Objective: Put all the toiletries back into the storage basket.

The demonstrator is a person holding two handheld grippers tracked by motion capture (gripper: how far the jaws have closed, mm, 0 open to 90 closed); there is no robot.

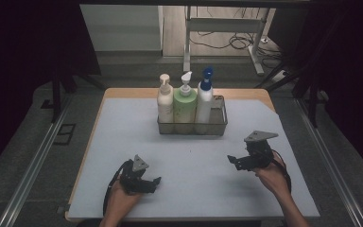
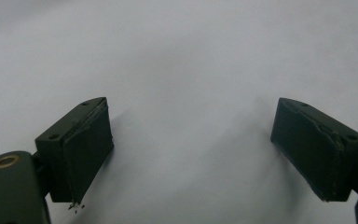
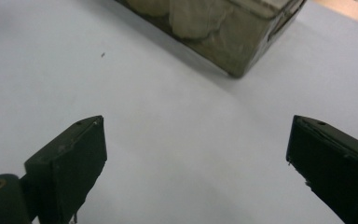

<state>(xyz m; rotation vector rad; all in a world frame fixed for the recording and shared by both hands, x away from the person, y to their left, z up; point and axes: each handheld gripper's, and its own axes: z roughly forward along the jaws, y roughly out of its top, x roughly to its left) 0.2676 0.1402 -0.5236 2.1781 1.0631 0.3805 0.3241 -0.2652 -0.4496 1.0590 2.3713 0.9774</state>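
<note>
Your left gripper (image 1: 157, 181) sits in the lower left of the high view, low over the mat (image 1: 123, 137), with your hand behind it. In the left gripper view its jaws stand wide apart and hold nothing; between them you see just the pale mat (image 2: 186, 70). Your right gripper (image 1: 231, 160) is in the lower right of the high view, a little higher in the frame than the left one, and it points toward the middle. In the right gripper view its jaws are also wide open and empty, with bare mat between them.

Further out, in the upper middle of the high view, the basket (image 1: 217, 126) stands on the mat, well apart from both grippers. Three pump bottles stand upright in it in a row: a cream bottle (image 1: 165, 101) on the left, a green bottle (image 1: 185, 101) in the middle, and a white bottle (image 1: 204, 99) with a blue pump on the right. In the right gripper view a corner of the basket (image 3: 242, 51) shows at the top of the frame.
</note>
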